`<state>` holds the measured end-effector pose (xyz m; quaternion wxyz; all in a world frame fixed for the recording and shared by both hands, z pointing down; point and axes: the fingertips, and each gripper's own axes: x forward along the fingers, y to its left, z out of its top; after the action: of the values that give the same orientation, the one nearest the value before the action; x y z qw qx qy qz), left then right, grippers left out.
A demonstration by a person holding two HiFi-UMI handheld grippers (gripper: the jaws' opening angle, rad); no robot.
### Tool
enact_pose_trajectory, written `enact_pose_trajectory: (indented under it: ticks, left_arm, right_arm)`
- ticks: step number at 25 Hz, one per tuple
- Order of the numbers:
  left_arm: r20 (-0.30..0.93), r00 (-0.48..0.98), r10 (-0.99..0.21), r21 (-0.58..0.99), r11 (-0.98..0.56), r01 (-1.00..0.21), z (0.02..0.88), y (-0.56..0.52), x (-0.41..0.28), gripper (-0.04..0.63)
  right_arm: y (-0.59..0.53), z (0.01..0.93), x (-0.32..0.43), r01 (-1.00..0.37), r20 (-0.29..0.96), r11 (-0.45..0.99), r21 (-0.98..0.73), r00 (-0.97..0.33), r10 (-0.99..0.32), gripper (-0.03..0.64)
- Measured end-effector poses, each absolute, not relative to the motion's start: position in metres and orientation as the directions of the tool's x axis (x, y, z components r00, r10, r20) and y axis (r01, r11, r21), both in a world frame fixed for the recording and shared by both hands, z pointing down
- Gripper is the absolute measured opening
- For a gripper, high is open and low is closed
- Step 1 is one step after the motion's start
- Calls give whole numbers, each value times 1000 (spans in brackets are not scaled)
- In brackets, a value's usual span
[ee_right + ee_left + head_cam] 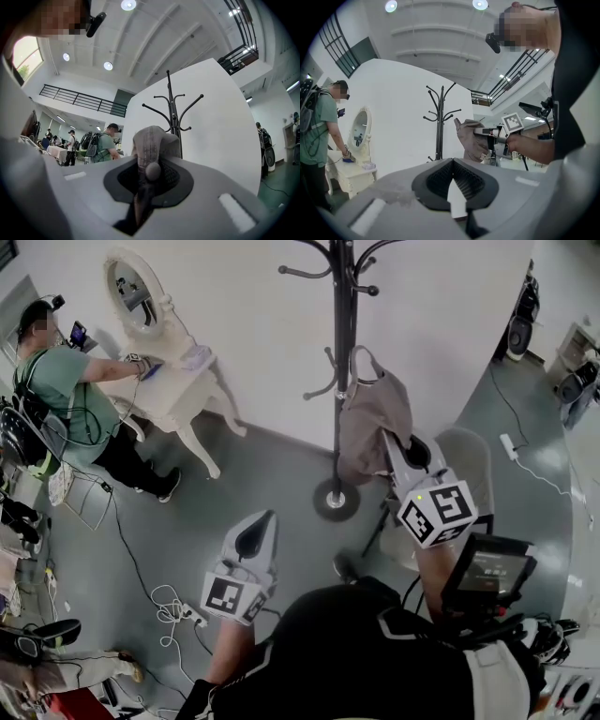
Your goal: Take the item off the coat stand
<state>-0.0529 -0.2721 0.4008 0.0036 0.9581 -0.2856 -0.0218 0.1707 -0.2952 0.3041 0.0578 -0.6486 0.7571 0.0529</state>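
Note:
A black coat stand rises from a round base on the grey floor. A taupe cloth bag with a loop strap hangs just right of the pole, level with a lower hook; I cannot tell if the strap touches it. My right gripper is shut on the bag's right side. In the right gripper view the fabric is pinched between the jaws, with the stand behind. My left gripper is lower left, shut and empty. From there the bag shows beside the stand.
A white dressing table with an oval mirror stands at the back left, a person in a green shirt beside it. Cables and a power strip lie on the floor. A chair stands behind the bag. A curved white wall backs the stand.

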Motion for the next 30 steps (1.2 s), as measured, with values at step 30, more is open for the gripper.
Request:
enact_pose_trajectory:
  ticks: [30]
  left_arm:
    - [-31, 845, -534, 46, -845, -532, 410, -284, -48, -8]
  right_arm:
    - [-300, 325, 175, -992, -147, 124, -17, -121, -982, 23]
